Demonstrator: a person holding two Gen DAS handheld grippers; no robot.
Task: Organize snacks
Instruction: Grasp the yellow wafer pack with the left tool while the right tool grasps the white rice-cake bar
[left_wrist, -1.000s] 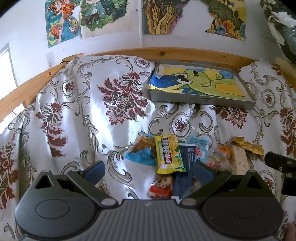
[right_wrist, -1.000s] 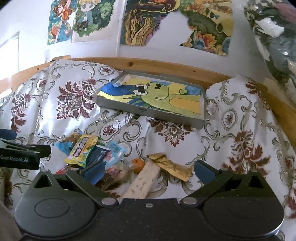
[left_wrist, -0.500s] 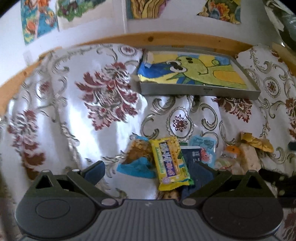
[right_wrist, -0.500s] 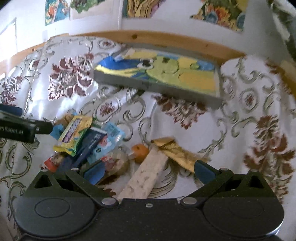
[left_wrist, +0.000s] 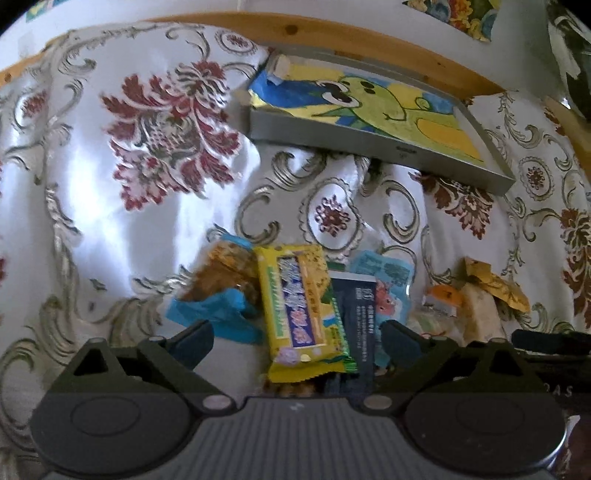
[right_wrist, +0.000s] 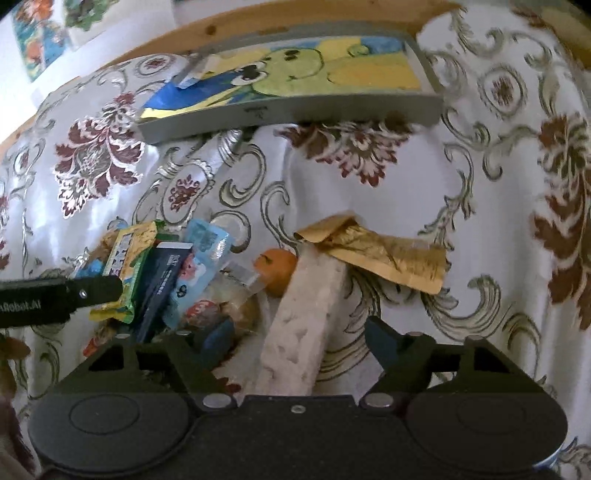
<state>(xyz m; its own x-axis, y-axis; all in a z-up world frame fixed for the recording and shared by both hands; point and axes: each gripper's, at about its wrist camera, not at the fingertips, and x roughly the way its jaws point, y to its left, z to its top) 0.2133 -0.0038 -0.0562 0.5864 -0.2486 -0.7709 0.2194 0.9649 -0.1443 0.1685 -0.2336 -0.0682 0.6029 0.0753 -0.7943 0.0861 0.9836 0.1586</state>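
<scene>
Your two grippers hang over the snack pile (left_wrist: 314, 306).
Your left gripper (left_wrist: 295, 341) is wide open around the yellow packet (left_wrist: 299, 310). Your right gripper (right_wrist: 297, 341) is wide open around the pale bar (right_wrist: 306, 317). The grey tray (left_wrist: 369, 142) sits behind the pile.

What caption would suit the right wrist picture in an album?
Open right gripper poised around a pale snack bar beside heaped snack packets on a floral cloth.

Strong fisheye curving and slight motion blur are seen; daylight glare is thrown on the satin cloth (left_wrist: 96, 206) at left
</scene>
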